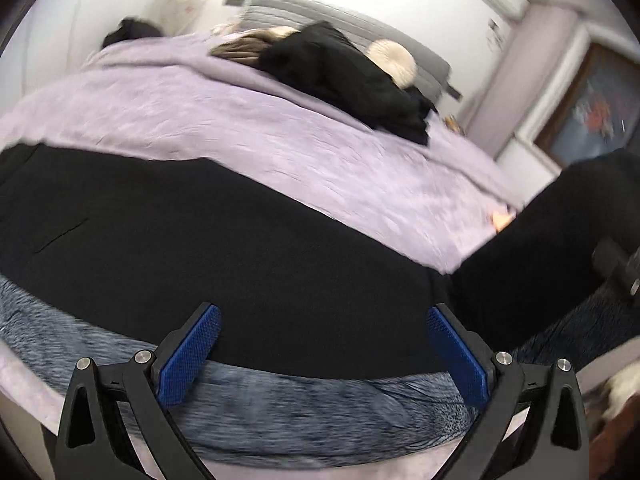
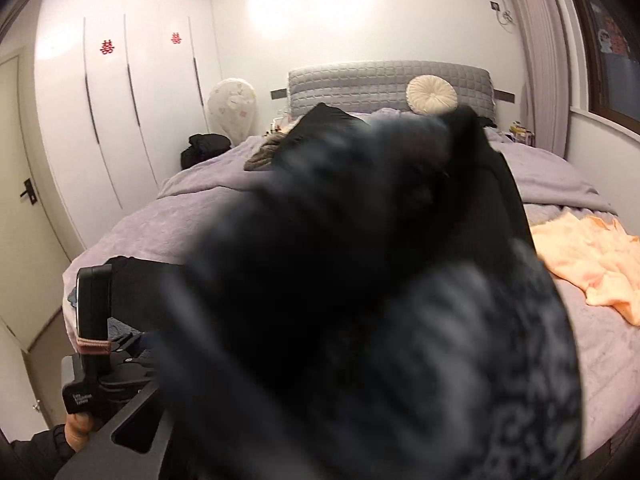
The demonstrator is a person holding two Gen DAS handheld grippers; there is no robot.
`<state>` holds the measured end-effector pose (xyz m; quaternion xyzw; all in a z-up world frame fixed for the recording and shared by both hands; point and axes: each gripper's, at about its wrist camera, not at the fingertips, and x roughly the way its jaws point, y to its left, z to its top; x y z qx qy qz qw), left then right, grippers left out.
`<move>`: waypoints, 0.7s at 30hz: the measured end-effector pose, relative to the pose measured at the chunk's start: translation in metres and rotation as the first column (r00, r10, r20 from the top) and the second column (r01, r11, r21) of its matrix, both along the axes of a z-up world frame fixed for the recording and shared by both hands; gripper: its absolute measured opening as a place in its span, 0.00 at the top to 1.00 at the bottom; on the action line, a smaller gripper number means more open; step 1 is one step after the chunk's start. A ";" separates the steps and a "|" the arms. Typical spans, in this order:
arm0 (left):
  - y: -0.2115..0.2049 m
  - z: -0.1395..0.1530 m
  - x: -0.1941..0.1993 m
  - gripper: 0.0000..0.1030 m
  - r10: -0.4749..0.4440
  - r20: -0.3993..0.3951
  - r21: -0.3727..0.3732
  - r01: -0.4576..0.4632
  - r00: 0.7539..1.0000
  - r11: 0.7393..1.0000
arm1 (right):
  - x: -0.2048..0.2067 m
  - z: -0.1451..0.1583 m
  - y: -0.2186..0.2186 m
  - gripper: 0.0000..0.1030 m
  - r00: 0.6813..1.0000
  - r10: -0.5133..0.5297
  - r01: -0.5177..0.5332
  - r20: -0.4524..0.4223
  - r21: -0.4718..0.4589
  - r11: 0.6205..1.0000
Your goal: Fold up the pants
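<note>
While lifted by clamped right jaws, black pants (image 2: 320, 300) bunched, grey fleecy lining showing, left gripper (image 1: 323, 344) jaws apart.

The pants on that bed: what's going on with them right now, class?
A person is folding black pants on a bed with a lilac cover, a claw in each hand. The right claw is shut on one end of the pants, lifted so the cloth fills its camera's view. The left claw is open above the grey fleecy lining, gripping nothing.

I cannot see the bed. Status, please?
Left tongs open, empty, over pants. Right tongs shut on pants, lifted. Peach cloth lies aside.
</note>
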<state>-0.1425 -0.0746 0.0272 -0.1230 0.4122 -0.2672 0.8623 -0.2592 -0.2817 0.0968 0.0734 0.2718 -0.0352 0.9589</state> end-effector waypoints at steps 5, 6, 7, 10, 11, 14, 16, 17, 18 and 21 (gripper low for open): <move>0.063 -0.008 0.016 0.00 0.109 -0.073 -0.111 -0.116 0.991 0.987 | 0.041 -0.025 0.058 0.84 0.995 0.093 -0.093 -0.048 -0.009 0.996; 0.074 -0.010 0.018 0.00 0.136 -0.075 -0.104 -0.144 0.988 0.984 | 0.050 -0.033 0.068 0.84 0.992 0.106 -0.107 -0.065 -0.008 0.994; 0.081 -0.013 0.020 0.00 0.154 -0.076 -0.099 -0.161 0.985 0.982 | 0.059 -0.041 0.078 0.84 0.990 0.116 -0.118 -0.084 -0.011 0.993; 0.099 -0.018 0.021 0.00 0.189 -0.086 -0.118 -0.198 0.978 0.973 | 0.088 -0.069 0.106 0.84 0.979 0.136 -0.144 -0.154 -0.044 0.989; 0.103 -0.018 0.022 0.00 0.197 -0.087 -0.123 -0.207 0.977 0.971 | 0.094 -0.078 0.111 0.84 0.973 0.142 -0.155 -0.181 -0.056 0.986; 0.117 -0.017 0.027 0.00 0.237 -0.073 -0.113 -0.244 0.969 0.963 | 0.110 -0.104 0.124 0.75 0.945 0.159 -0.188 -0.287 -0.077 0.979; 0.129 -0.016 0.029 0.00 0.264 -0.077 -0.124 -0.272 0.961 0.954 | 0.114 -0.106 0.130 0.61 0.933 0.184 -0.219 -0.308 -0.086 0.972; 0.137 -0.015 0.031 0.00 0.284 -0.082 -0.130 -0.293 0.955 0.947 | 0.113 -0.104 0.132 0.48 0.926 0.206 -0.246 -0.317 -0.090 0.965; 0.146 -0.014 0.032 0.00 0.301 -0.088 -0.134 -0.311 0.950 0.941 | 0.110 -0.101 0.135 0.41 0.918 0.225 -0.270 -0.326 -0.099 0.958; 0.163 -0.009 0.035 0.00 0.337 -0.102 -0.145 -0.349 0.936 0.926 | 0.089 -0.084 0.136 0.24 0.917 0.280 -0.316 -0.283 -0.091 0.944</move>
